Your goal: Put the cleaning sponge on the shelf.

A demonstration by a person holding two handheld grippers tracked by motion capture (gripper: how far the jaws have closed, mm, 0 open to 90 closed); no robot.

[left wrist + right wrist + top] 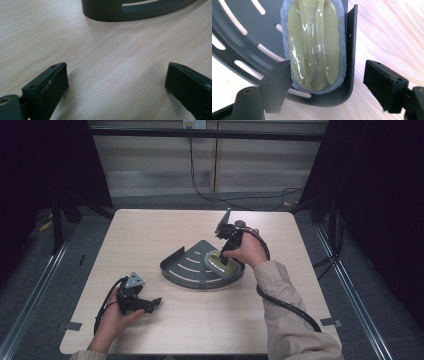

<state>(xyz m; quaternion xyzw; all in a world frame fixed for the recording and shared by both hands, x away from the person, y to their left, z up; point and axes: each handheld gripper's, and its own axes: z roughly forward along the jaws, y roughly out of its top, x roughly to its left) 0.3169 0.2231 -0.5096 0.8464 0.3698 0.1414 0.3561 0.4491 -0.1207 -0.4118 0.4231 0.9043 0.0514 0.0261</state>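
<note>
- Your right hand-held gripper [325, 82] hangs wide open, empty, straddling the green scrubber [314, 45], whose long axis runs straight ahead in the tray [242, 50].
- Your left hand-held gripper [116, 82], open and empty, rests on the desk [112, 57], farther away.

The right gripper [325, 82] hangs wide apart over a green-topped scrub pad [315, 42] lying in the slotted grey tray [244, 47] on a wooden table [387, 32].

Black cables [220, 195] on grey floor [150, 202]
</note>
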